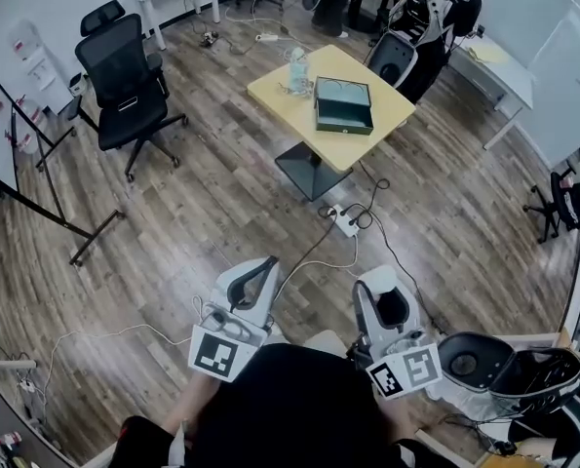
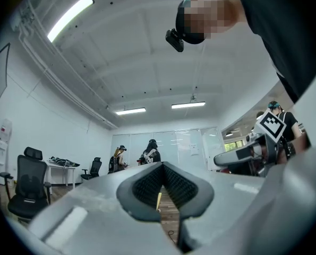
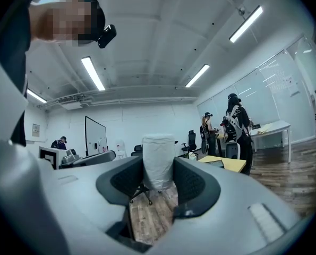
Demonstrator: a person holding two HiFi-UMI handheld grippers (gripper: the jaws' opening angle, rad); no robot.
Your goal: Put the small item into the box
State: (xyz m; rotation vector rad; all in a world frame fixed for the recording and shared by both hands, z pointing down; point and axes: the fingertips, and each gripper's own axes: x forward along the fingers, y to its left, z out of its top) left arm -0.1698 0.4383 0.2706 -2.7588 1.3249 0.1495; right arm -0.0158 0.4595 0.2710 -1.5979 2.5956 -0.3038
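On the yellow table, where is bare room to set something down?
Bare: the near corner of the yellow table, in front of the green box, and the strip along its right edge. Crowded: the far-left part, where clear items stand close beside the box.

Left gripper (image 2: 161,174): jaws together, nothing between them.
Chair (image 2: 27,187) at left; right gripper (image 2: 240,155) at right.
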